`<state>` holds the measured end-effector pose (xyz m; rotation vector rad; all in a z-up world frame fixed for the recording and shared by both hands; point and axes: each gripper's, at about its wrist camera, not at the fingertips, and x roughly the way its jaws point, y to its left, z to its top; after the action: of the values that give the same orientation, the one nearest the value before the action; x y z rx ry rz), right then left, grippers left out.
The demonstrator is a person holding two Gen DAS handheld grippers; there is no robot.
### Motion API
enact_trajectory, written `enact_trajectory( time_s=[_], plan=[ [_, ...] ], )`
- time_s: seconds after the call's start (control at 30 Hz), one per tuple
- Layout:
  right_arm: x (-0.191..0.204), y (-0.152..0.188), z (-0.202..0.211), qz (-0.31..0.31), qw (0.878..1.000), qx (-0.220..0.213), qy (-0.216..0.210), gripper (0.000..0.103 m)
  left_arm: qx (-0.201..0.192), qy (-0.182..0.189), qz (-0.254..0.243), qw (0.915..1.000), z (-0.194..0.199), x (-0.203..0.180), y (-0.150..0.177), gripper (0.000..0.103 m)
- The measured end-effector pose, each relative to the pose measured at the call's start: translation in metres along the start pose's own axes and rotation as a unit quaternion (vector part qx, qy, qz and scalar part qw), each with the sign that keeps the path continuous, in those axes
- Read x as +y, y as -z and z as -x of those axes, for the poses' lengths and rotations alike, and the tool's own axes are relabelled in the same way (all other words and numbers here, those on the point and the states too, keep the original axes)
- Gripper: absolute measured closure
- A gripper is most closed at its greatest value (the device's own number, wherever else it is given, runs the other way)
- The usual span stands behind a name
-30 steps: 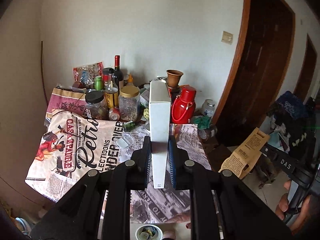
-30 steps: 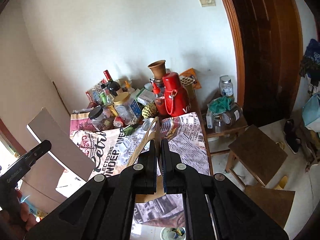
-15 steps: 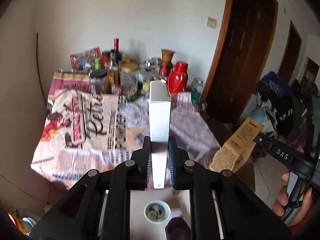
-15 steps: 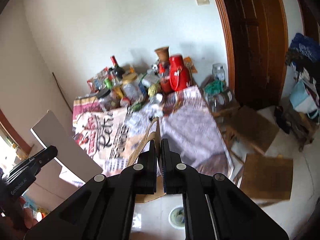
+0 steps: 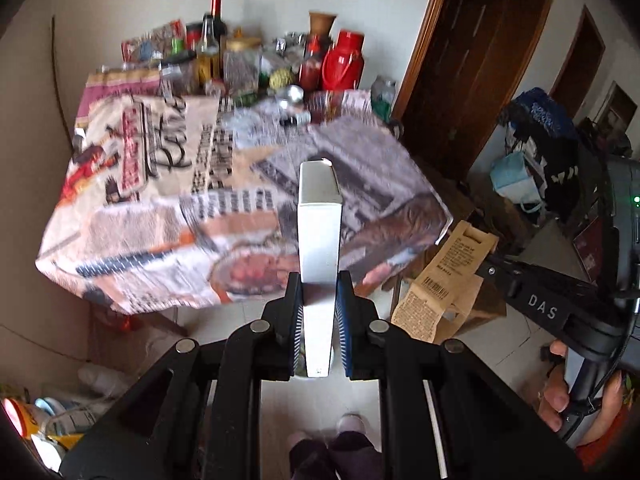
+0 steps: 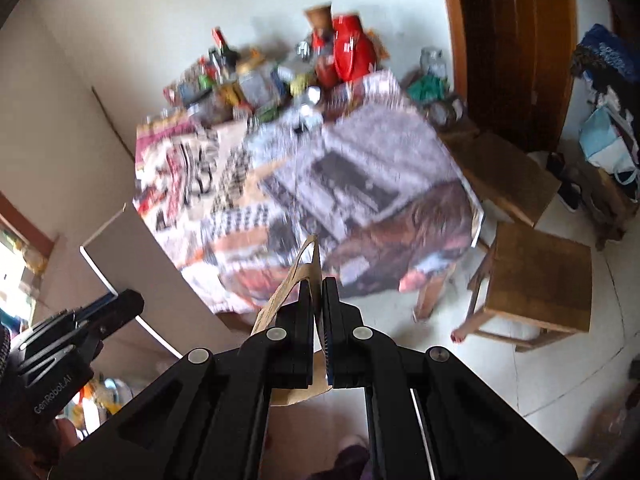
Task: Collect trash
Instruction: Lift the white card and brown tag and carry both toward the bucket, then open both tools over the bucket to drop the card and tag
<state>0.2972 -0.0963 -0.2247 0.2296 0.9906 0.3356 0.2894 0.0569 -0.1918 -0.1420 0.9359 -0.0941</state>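
Note:
My left gripper (image 5: pixel 319 284) is shut on a flat white box (image 5: pixel 319 236), held edge-on in the air off the table's front edge. The box also shows from the side in the right wrist view (image 6: pixel 132 264). My right gripper (image 6: pixel 317 284) is shut on a brown paper package (image 6: pixel 294 292). In the left wrist view the same package (image 5: pixel 444 280) hangs from the right gripper (image 5: pixel 490 266) to the right of the box. Both grippers are above the floor, in front of the table (image 5: pixel 208 216).
The table (image 6: pixel 360 184) has a printed newspaper-style cloth, with bottles, jars and a red jug (image 5: pixel 344 64) crowded at its far edge by the wall. Wooden stools (image 6: pixel 536 284) stand to the right. A dark wooden door (image 5: pixel 476 60) is behind. Bags and clutter lie at the lower left (image 5: pixel 52 412).
Both grippers have pulled back and risen away from the table with their loads. The table now looks smaller and lower, and more floor and stools show.

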Motion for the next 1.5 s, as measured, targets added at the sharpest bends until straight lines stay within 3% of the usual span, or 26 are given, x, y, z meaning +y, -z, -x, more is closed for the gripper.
enact_trajectory(
  time_s=[0.33, 0.67, 1.03, 1.2, 1.37, 1.47, 1.5],
  plan=[
    [-0.037, 0.034, -0.083, 0.032, 0.996, 0.078, 0.005, 0.099, 0.064, -0.009, 0.046, 0.9968, -0.117, 0.007, 0.052, 0.088],
    [-0.081, 0.105, -0.206, 0.021, 0.990, 0.142, 0.011, 0.099, 0.120, -0.014, 0.080, 0.9894, -0.251, 0.034, 0.135, 0.088],
    [-0.119, 0.186, -0.346, 0.036, 0.982, 0.180, 0.038, 0.099, 0.147, -0.014, 0.127, 0.9808, -0.382, 0.085, 0.230, 0.088],
    [-0.128, 0.208, -0.406, 0.053, 0.978, 0.196, 0.040, 0.099, 0.152, -0.020, 0.144, 0.9777, -0.431, 0.096, 0.255, 0.088],
    [-0.143, 0.226, -0.448, 0.034, 0.972, 0.233, 0.004, 0.099, 0.170, -0.022, 0.157, 0.9726, -0.472, 0.101, 0.275, 0.088],
    [-0.151, 0.235, -0.460, 0.026, 0.968, 0.251, 0.000, 0.093, 0.182, -0.014, 0.165, 0.9694, -0.485, 0.102, 0.282, 0.088],
    [-0.152, 0.237, -0.462, 0.028, 0.967, 0.253, 0.003, 0.083, 0.184, -0.013, 0.168, 0.9683, -0.490, 0.102, 0.284, 0.088]
  ],
)
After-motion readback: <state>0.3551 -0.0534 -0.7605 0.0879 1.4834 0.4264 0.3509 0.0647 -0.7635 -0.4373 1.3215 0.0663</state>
